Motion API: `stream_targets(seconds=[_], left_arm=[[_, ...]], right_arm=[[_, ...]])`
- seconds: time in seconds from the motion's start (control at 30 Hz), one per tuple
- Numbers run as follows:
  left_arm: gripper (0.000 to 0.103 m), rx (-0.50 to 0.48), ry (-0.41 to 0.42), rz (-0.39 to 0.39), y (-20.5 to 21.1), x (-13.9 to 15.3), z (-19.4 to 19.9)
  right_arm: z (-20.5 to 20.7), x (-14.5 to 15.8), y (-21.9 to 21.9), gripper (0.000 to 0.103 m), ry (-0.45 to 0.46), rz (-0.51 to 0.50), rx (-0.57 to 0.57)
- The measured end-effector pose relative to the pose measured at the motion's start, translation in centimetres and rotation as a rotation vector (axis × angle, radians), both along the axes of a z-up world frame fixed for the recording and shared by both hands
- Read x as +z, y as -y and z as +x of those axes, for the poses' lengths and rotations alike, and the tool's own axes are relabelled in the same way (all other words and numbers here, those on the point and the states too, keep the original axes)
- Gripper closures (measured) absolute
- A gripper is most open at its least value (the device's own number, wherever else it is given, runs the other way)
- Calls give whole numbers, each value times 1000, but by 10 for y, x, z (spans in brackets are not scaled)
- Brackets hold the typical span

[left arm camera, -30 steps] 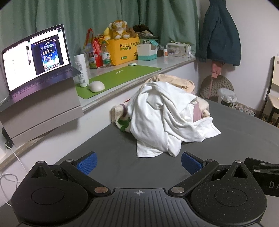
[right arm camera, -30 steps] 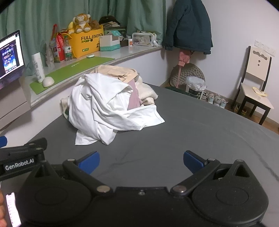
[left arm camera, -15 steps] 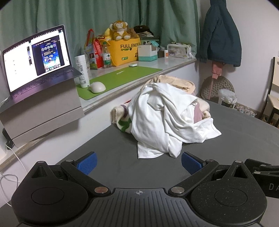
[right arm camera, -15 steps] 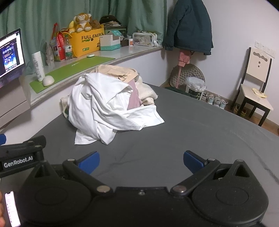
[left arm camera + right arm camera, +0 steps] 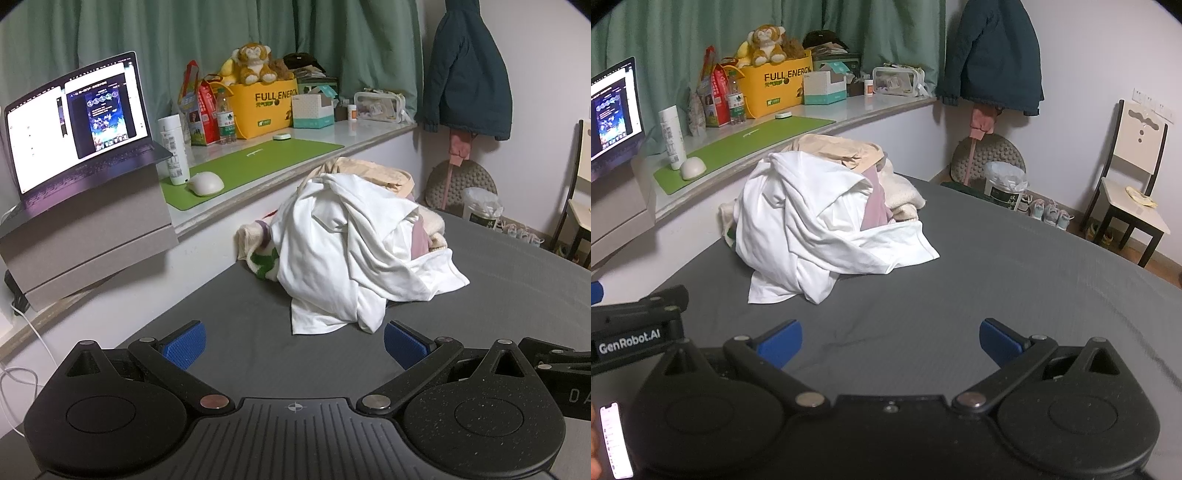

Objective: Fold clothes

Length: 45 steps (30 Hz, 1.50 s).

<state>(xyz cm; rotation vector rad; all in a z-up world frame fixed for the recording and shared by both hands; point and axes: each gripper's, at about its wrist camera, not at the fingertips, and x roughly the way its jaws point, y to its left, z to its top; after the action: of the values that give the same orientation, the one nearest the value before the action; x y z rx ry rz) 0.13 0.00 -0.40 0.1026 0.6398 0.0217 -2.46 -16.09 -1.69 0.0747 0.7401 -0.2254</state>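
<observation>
A heap of clothes lies on the dark grey bed (image 5: 498, 295), topped by a crumpled white garment (image 5: 343, 251) (image 5: 812, 225). Beige, pink and cream pieces show behind and under it (image 5: 842, 151). My left gripper (image 5: 294, 345) hovers over the bed just short of the heap's near edge, open, with nothing between its blue pads (image 5: 184, 347). My right gripper (image 5: 891, 345) is also open and empty, a little farther from the heap, over bare sheet (image 5: 997, 280). The left gripper's body (image 5: 635, 332) shows at the left of the right wrist view.
A window ledge behind the heap carries a green mat (image 5: 255, 162), a mouse (image 5: 205, 183), a bottle, a yellow box (image 5: 264, 103) with plush toys. A laptop (image 5: 77, 122) sits on a grey box at left. A chair (image 5: 1130, 177), bin and shoes stand at right.
Both grippers have edged slightly toward the heap; the scene sits a touch lower in both views. Jaws stay open and the clothes have not moved.
</observation>
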Motion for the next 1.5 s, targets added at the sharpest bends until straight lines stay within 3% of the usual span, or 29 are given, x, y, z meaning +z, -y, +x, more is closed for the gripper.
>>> stream_targets(seconds=[1.03,1.2,1.5], left_arm=[[0,-4,-11,0,3,-10,3],[0,-53,31,-9,2,-17,8],[0,-22,65,-71,-15,-50,26]], right_arm=[[2,-11,3,0,-21,16,-3],[7,-17,7,0,-23,12,16],[40,-43,12,1,94,-1,114]])
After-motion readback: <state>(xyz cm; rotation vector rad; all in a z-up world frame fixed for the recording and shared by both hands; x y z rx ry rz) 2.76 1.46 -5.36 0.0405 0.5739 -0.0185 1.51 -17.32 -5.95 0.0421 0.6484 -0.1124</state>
